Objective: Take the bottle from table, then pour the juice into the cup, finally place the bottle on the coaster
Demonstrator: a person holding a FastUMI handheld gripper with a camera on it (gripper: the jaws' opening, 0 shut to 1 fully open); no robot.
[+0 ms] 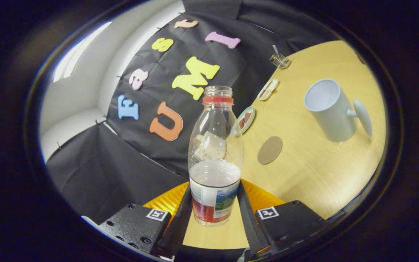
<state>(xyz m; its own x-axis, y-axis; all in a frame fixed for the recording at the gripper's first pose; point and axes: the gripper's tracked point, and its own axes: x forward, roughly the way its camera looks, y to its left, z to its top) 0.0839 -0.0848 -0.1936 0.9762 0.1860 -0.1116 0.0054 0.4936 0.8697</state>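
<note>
Behind everything hangs black cloth, and the wooden table (pixel 318 171) appears tilted because the gripper (pixel 215 214) leans. Its two fingers press the labelled lower part of the uncapped bottle (pixel 215 156), holding it between them, probably to keep its open neck free for pouring. Beyond the fingers, rightward, lies the round coaster (pixel 270 150); farther stands the white cup (pixel 329 109).

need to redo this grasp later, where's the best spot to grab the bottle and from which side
Grip the bottle low on its labelled body, coming in level from the side, as the gripper does now with a finger on each flank. The body there is straight-walled and below the liquid line, while the shoulder tapers to a narrow open neck.
</note>
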